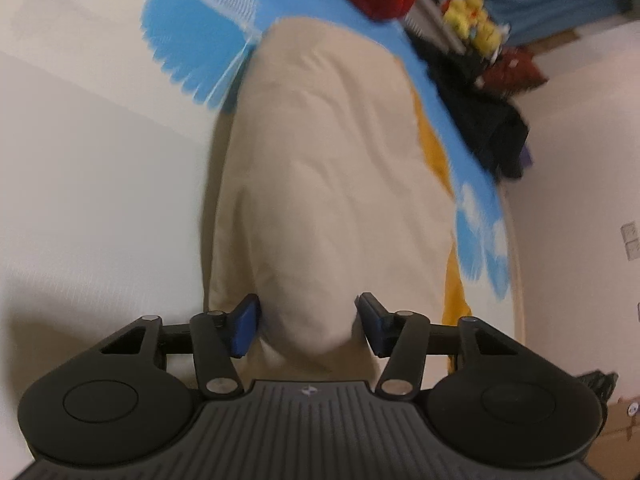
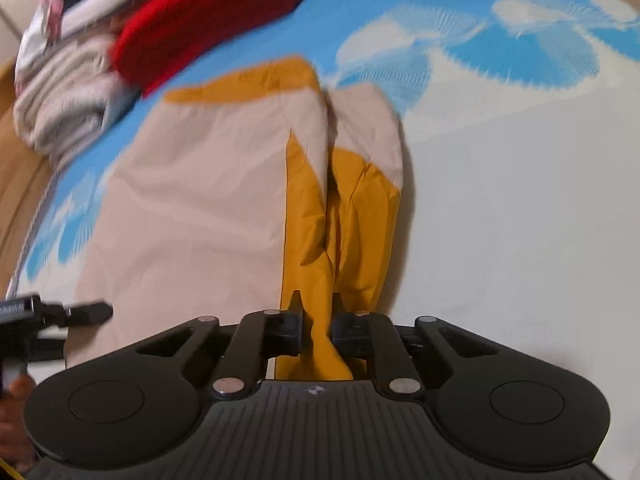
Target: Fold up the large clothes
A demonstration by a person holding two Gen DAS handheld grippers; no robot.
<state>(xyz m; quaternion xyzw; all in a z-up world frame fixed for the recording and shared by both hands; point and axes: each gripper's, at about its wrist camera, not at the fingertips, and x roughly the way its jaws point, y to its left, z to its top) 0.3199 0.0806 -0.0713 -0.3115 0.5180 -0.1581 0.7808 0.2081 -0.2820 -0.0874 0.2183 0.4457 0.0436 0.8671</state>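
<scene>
A beige and mustard-yellow garment (image 1: 320, 168) lies lengthwise on a bed sheet with a blue and white print (image 1: 192, 48). My left gripper (image 1: 308, 320) is open, its blue-padded fingers (image 1: 246, 326) on either side of the garment's near beige end. In the right wrist view the same garment (image 2: 192, 184) shows a beige panel and yellow folds. My right gripper (image 2: 318, 330) is shut on a yellow fold of the garment (image 2: 326, 344). The left gripper's tip (image 2: 86, 312) shows at the left edge.
A red knit item (image 2: 208, 20) and a pile of striped and white clothes (image 2: 68, 96) lie at the far end of the bed. Dark clothes (image 1: 480, 112) and yellow plush toys (image 1: 476, 20) sit beyond the bed's right edge, near a pale wall (image 1: 580, 200).
</scene>
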